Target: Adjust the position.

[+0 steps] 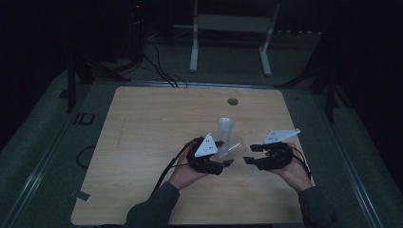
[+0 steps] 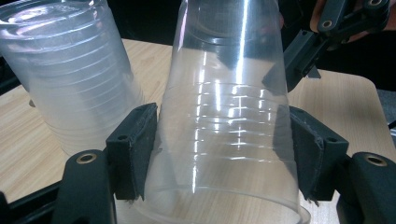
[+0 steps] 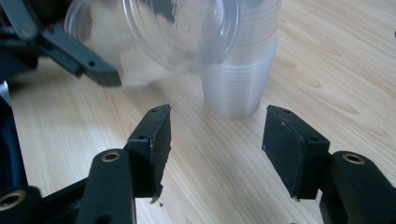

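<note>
A single clear plastic cup (image 2: 229,116) lies tilted on its side between the pads of my left gripper (image 2: 224,140), which is shut on its ribbed wall. In the high view this cup (image 1: 231,149) points right, toward my right gripper (image 1: 250,154). A stack of clear cups (image 1: 225,128) stands mouth-down on the wooden table (image 1: 142,142) just behind it. In the right gripper view my right gripper (image 3: 217,140) is open over bare wood with nothing between its pads. The held cup's base (image 3: 177,32) faces it, and the stack (image 3: 243,79) stands beyond.
A round grey hole (image 1: 232,101) sits in the table near its far edge. A white metal frame (image 1: 233,23) and dark cables (image 1: 157,66) lie on the floor behind the table. The room around is dark.
</note>
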